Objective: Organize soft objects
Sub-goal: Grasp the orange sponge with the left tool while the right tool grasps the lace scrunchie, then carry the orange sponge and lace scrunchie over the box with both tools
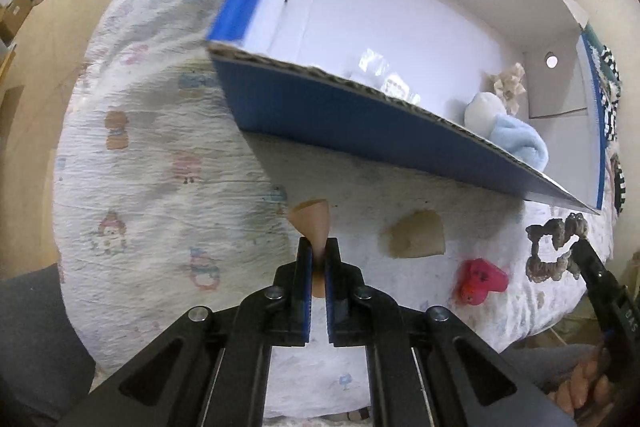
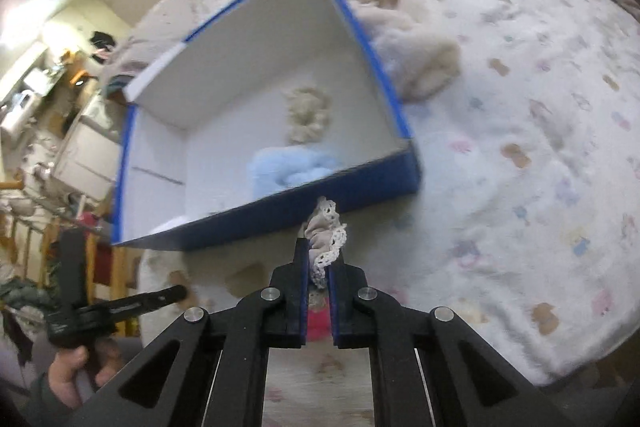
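A blue cardboard box [image 1: 360, 123] with white inside stands on the bed; it also shows in the right wrist view [image 2: 256, 223]. Inside lie a light-blue soft cloth [image 1: 516, 141], a white soft ball [image 1: 482, 109] and a beige scrunchie [image 1: 508, 85]. My left gripper [image 1: 318, 253] is shut on a tan soft wedge [image 1: 314, 221], just in front of the box wall. My right gripper [image 2: 318, 255] is shut on a lace-trimmed scrunchie [image 2: 326, 235], held near the box's front wall; in the left wrist view the scrunchie [image 1: 554, 245] hangs from the right gripper's fingers [image 1: 592, 267].
A beige sponge piece [image 1: 416, 235] and a pink heart-shaped soft toy [image 1: 482, 281] lie on the printed bedsheet [image 1: 160, 167] between the grippers. A beige fluffy blanket [image 2: 412, 39] lies beside the box's right wall. Striped fabric [image 1: 610, 95] lies behind the box.
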Motion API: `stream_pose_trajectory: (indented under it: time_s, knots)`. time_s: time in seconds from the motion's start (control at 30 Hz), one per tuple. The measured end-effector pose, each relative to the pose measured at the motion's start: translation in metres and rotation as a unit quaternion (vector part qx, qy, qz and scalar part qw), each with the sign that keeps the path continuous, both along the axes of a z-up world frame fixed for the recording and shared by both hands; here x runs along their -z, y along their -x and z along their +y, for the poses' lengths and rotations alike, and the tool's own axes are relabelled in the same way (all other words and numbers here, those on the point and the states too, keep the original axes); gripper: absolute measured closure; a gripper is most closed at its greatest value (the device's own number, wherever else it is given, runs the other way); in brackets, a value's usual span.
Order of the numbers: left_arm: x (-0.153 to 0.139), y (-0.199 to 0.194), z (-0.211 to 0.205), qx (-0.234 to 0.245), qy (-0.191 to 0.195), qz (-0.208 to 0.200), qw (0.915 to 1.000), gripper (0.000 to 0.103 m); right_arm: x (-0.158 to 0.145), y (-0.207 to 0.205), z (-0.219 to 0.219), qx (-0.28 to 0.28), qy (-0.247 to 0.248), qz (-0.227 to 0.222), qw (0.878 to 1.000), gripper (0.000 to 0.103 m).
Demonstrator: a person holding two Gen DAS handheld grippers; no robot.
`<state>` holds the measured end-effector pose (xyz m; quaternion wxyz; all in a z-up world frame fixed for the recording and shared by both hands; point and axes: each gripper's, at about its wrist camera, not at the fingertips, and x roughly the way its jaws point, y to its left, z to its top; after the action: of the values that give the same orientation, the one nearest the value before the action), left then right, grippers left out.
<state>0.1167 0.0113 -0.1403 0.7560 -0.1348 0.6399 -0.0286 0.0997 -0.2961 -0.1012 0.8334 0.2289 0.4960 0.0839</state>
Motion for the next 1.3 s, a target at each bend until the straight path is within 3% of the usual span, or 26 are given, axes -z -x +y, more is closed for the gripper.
stream_pose_trajectory:
  time_s: [0.33,0.67,0.87,1.07,1.3]
  knots:
    - [-0.017,0.006,0.015,0.004,-0.041,-0.021,0.9989,0.098,0.002,-0.007,0.030,-0.050,0.028,0.007,0.998,0.093]
    - [-0.036,0.023,0.027,0.024,-0.095,-0.056,0.9935,0.098,-0.012,-0.004,0.074,-0.111,0.037,-0.029,0.993,0.093]
    - [-0.068,0.034,0.019,0.036,-0.119,-0.134,0.9831,0.098,-0.033,0.006,0.080,-0.130,0.020,-0.077,0.988,0.093]
    - [-0.100,0.042,-0.006,0.052,-0.135,-0.220,0.9647,0.098,-0.063,0.016,0.081,-0.134,0.004,-0.151,0.979,0.093]
    - [-0.136,0.027,-0.019,0.045,-0.113,-0.253,0.9598,0.098,-0.091,0.021,0.075,-0.125,-0.008,-0.201,0.972,0.093]
